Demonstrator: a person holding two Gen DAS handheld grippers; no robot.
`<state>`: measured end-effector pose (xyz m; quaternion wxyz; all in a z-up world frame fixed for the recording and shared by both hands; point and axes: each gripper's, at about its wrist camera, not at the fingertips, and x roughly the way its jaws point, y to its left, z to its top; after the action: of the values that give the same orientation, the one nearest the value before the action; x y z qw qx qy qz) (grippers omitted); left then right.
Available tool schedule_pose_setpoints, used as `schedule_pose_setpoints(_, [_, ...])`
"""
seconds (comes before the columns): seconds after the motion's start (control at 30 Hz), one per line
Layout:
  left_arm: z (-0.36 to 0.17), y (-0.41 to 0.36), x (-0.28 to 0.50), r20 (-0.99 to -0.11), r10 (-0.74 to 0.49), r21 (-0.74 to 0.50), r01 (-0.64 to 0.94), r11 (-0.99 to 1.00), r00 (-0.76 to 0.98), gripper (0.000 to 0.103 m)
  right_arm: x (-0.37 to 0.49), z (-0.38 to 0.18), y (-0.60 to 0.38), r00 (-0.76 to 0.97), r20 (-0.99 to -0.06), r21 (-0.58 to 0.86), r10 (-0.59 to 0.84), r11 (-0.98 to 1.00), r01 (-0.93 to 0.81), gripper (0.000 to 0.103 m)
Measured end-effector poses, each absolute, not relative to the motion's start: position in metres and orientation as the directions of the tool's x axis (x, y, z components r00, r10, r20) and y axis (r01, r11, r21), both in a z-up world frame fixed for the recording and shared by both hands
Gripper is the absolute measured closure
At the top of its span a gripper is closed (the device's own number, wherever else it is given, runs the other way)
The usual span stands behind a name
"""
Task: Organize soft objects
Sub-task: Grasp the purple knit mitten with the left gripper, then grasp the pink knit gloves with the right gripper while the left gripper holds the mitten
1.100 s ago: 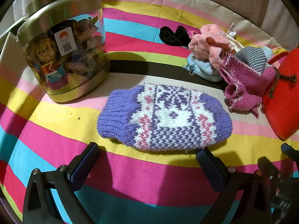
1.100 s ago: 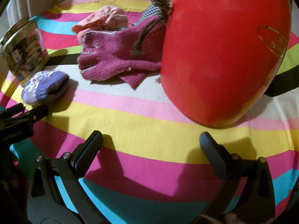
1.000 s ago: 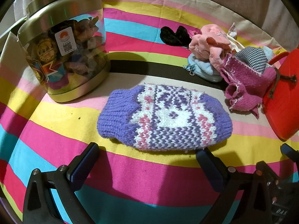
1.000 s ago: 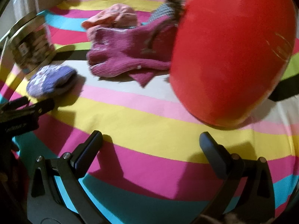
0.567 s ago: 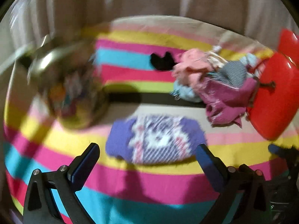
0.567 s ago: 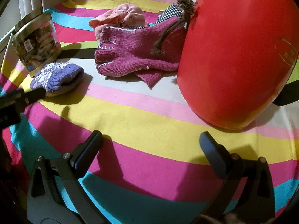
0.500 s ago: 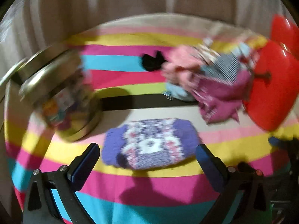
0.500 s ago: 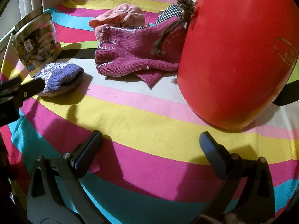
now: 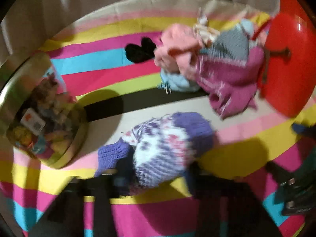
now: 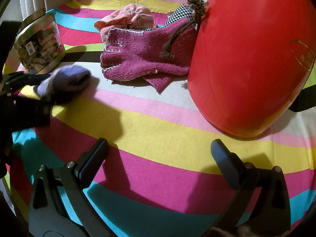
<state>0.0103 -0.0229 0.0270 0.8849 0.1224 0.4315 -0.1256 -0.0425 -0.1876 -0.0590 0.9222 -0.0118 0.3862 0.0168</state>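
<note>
On the striped cloth (image 9: 138,27), purple knit mitten (image 9: 164,150) pinched between just-closing left hand-held gripper (image 9: 156,179).

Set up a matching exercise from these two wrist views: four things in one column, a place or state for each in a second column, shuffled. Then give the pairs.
1. purple knit mitten
2. right gripper
3. clear jar
4. magenta knit glove

A. against the red tub
B. open, nothing between the jaws
C. clamped in the left gripper
D. upright, gold lid on

Pairs: 1-C, 2-B, 3-D, 4-A
</note>
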Motion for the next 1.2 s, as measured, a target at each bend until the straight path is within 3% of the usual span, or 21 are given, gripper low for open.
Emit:
schedule_pose_setpoints(0.23, [0.023, 0.052, -0.033, -0.719, -0.105, -0.167, -0.024, 0.986, 0.687, 0.076, -0.048, -0.057, -0.173, 0.704, -0.701, -0.005, 0.115, 0.986, -0.167, 0.0])
schedule_pose_setpoints(0.43, [0.023, 0.055, -0.042, -0.7, -0.091, -0.189, -0.062, 0.98, 0.708, 0.075, -0.065, -0.045, -0.142, 0.759, -0.632, -0.11, 0.158, 0.951, -0.289, 0.009])
schedule_pose_setpoints(0.57, [0.021, 0.065, -0.035, -0.685, -0.16, -0.284, -0.058, 0.957, 0.711, 0.074, -0.053, -0.022, -0.111, 0.809, -0.573, -0.295, 0.134, 0.887, -0.356, 0.017])
schedule_pose_setpoints(0.7, [0.021, 0.054, -0.023, -0.687, -0.161, -0.28, -0.053, 0.959, 0.709, 0.074, -0.02, 0.005, -0.091, 0.831, -0.55, -0.462, 0.082, 0.799, -0.384, 0.017])
schedule_pose_setpoints(0.97, [0.017, 0.055, -0.016, -0.676, -0.195, -0.323, -0.048, 0.945, 0.711, 0.073, 0.065, -0.009, -0.091, 0.626, -0.777, -0.472, -0.067, 0.72, -0.509, 0.017])
schedule_pose_setpoints(1.0, [0.017, 0.056, -0.016, -0.674, -0.199, -0.328, -0.047, 0.943, 0.712, 0.073, 0.065, -0.017, -0.094, 0.609, -0.79, -0.467, -0.065, 0.709, -0.529, 0.025])
schedule_pose_setpoints(1.03, [0.017, 0.057, -0.016, -0.672, -0.202, -0.332, -0.047, 0.942, 0.712, 0.073, 0.062, -0.02, -0.093, 0.615, -0.786, -0.476, -0.063, 0.696, -0.537, 0.041])
schedule_pose_setpoints(1.07, [0.017, 0.057, -0.016, -0.672, -0.204, -0.335, -0.047, 0.941, 0.712, 0.073, 0.057, -0.021, -0.095, 0.61, -0.79, -0.467, -0.053, 0.696, -0.545, 0.085])
schedule_pose_setpoints(1.2, [0.017, 0.057, -0.017, -0.669, -0.209, -0.342, -0.046, 0.939, 0.713, 0.073, 0.022, 0.016, -0.114, 0.603, -0.77, -0.246, 0.208, 0.776, -0.581, 0.084])
